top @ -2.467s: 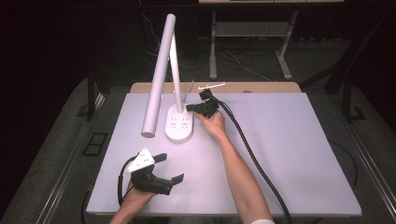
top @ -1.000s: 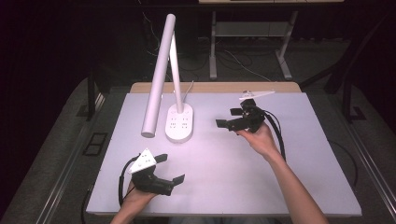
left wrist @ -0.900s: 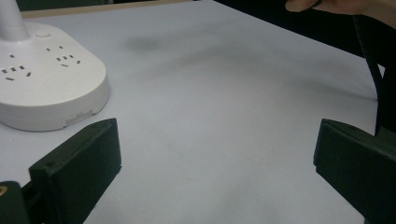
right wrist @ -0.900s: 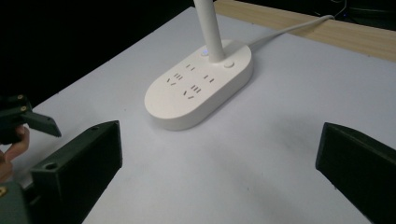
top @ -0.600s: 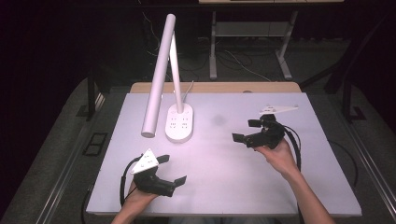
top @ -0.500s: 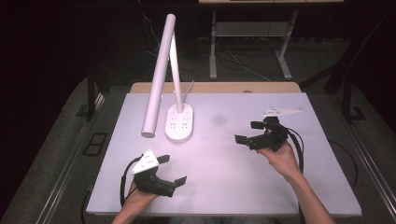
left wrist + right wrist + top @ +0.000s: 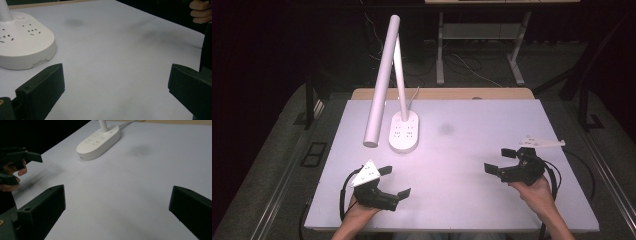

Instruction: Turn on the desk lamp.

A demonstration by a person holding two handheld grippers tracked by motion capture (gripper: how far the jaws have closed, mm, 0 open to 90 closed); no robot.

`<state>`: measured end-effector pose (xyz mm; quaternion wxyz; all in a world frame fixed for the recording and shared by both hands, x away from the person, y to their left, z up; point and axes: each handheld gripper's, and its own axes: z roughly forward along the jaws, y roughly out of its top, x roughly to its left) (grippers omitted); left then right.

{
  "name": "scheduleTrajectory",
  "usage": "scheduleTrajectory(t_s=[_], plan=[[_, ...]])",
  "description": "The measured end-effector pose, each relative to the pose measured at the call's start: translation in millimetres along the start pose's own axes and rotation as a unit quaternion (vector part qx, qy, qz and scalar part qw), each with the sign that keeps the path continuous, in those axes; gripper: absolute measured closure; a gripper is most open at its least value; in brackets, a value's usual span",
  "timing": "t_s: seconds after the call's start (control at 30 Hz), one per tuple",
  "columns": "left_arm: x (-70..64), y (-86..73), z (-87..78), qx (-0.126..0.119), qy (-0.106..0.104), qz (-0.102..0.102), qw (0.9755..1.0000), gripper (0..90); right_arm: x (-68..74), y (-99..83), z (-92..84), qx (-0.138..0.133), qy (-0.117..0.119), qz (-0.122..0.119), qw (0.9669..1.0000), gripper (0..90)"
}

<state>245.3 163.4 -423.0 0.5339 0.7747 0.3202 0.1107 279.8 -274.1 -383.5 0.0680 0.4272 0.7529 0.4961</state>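
- Well, from the high view a white table (image 7: 492, 150) sits in a dark room, and a white desk lamp (image 7: 404, 131) stands on its far left part, the oval base flat on the surface with sockets on top.
- The lamp's long tubular head (image 7: 382, 82) slants down toward the near left, its lower end hanging just left of the base.
- The left gripper (image 7: 394, 182) is held low over the near left corner of the table, jaws spread apart with nothing between them; a grey three-cornered plate (image 7: 366, 174) sits on top of it.
- The right gripper (image 7: 500, 160) is held over the near right part of the table, well apart from the lamp, jaws likewise spread and empty, pointing left.
- A faint dark smudge (image 7: 445, 129) marks the tabletop right of the lamp base.
- In the left gripper view, the two black jaws stand wide apart over bare white table (image 7: 112, 62), and the lamp base (image 7: 23, 47) lies at the far left, clear of the nearer jaw.
- The other hand (image 7: 200, 11) shows at the far right edge there.
- In the right gripper view, the jaws are again wide apart over empty table (image 7: 125, 195); the lamp base (image 7: 98, 141) lies far off toward the left, with the smudge (image 7: 140, 150) to its right.
- The left gripper (image 7: 17, 165) and its holding fingers appear at the left edge, over the table's border.
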Motion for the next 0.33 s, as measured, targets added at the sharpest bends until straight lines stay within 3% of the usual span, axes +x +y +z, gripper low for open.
scheduleTrajectory(t_s=[0.1, 0.33], plan=[[0.2, -0.3, -0.4, 0.000, 0.001, -0.001, 1.0000, 0.0, 1.4, -16.8, -8.3, -0.004, -0.004, 0.005, 1.0000, 0.2], [0.4, -0.4, -1.2, -0.001, 0.003, -0.004, 1.0000, 0.0, 5.7, -36.1, -16.3, 0.004, -0.017, 0.001, 0.9998, 0.3]])
